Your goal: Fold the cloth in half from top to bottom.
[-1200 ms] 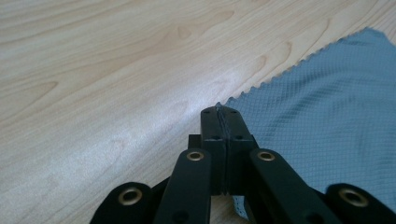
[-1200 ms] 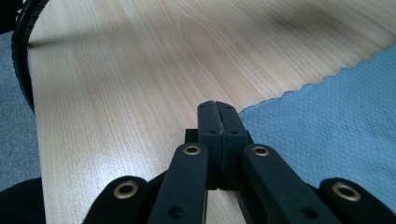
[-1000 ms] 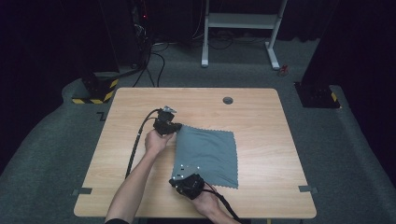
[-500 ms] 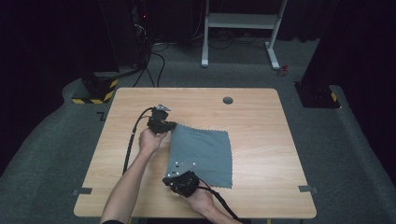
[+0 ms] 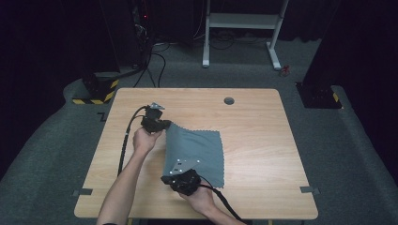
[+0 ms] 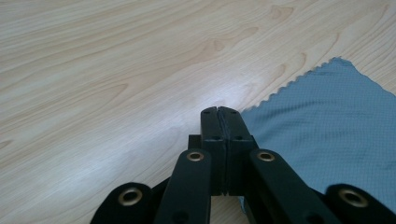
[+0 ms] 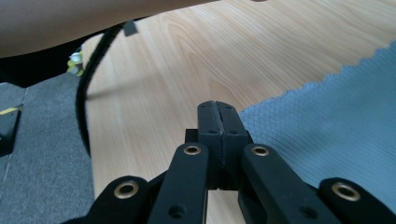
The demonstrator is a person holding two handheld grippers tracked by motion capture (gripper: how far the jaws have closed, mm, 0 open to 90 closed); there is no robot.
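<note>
A grey-blue cloth (image 5: 199, 150) lies on the wooden table (image 5: 263, 136), with its left edge raised off the wood. My left gripper (image 5: 166, 124) is shut on the cloth's far left corner. My right gripper (image 5: 165, 177) is shut on the near left corner, a grey plate on top of it. In the left gripper view the jaws (image 6: 218, 112) are pressed together, and the cloth (image 6: 327, 121) runs under their right side. The right gripper view has the shut jaws (image 7: 218, 106) meeting the cloth (image 7: 327, 116) the same way.
A round dark grommet (image 5: 228, 100) sits near the table's far edge. The left gripper's black cable (image 5: 125, 140) trails over the table's left part and appears again (image 7: 84, 102). Grey carpet surrounds the table, with a white desk frame (image 5: 244, 21) behind.
Both grippers have moved to the left with the cloth's left corners in them, and the whole cloth has slid left across the table.
</note>
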